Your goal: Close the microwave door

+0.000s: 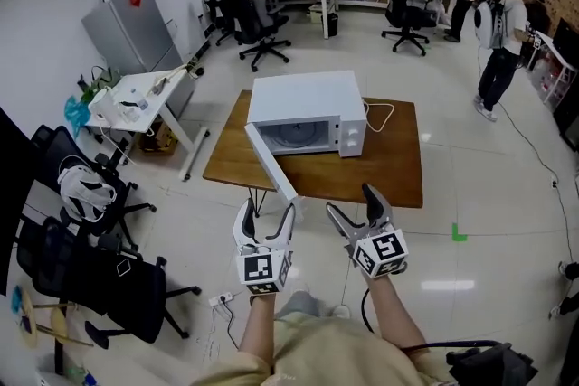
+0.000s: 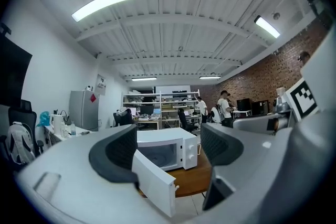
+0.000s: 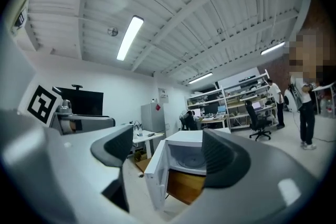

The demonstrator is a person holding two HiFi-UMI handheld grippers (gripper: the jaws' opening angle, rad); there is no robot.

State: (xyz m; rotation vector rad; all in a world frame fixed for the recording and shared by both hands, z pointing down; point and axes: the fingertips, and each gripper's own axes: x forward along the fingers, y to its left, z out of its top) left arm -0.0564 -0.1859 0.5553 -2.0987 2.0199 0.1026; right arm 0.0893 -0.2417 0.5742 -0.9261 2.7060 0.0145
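A white microwave (image 1: 308,113) stands on a brown wooden table (image 1: 398,167); its door (image 1: 271,163) hangs open, swung out past the table's front edge toward me. Inside, the glass turntable (image 1: 297,135) shows. My left gripper (image 1: 266,221) is open and empty, just short of the door's free end. My right gripper (image 1: 355,211) is open and empty too, in front of the table's near edge. In the left gripper view the microwave (image 2: 173,145) and its door (image 2: 155,183) lie ahead between the jaws. The right gripper view shows the door (image 3: 156,174) edge-on.
Black office chairs (image 1: 99,271) and a white side table (image 1: 136,99) stand at the left, a grey cabinet (image 1: 131,27) behind. Desks, shelves and seated or standing people (image 1: 502,41) fill the far end. A cable (image 1: 380,115) trails from the microwave.
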